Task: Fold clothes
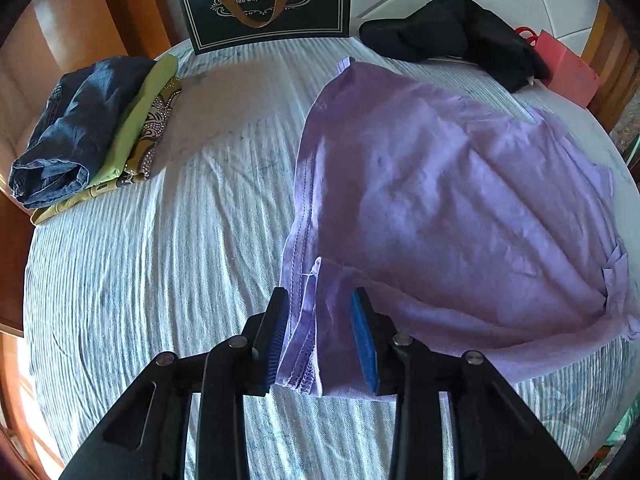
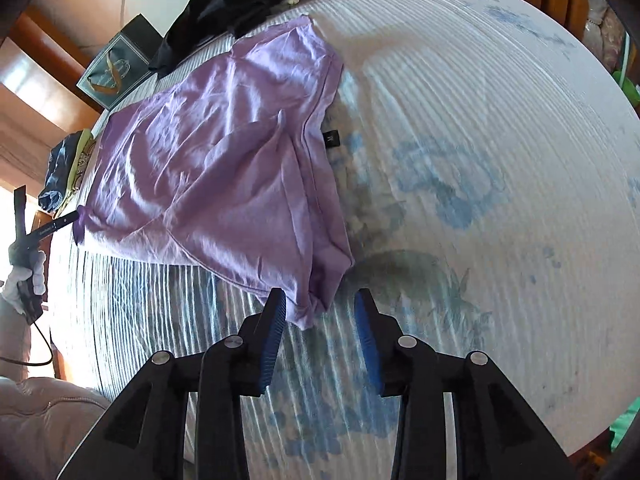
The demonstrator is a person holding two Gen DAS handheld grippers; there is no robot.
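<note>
The purple shirt has corners lying between both grippers' released jaws, left and right.

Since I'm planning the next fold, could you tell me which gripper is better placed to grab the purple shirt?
Left. The left gripper is open with the purple shirt's hemmed corner already between its fingers. The right gripper is open too, but only reaches the tip of a corner.

The shirt is light purple, and its little tag is black. The bed sheet is white with thin stripes and blue flowers. The jeans are dark blue, the bag is black with white swirls, and the box is pink.
</note>
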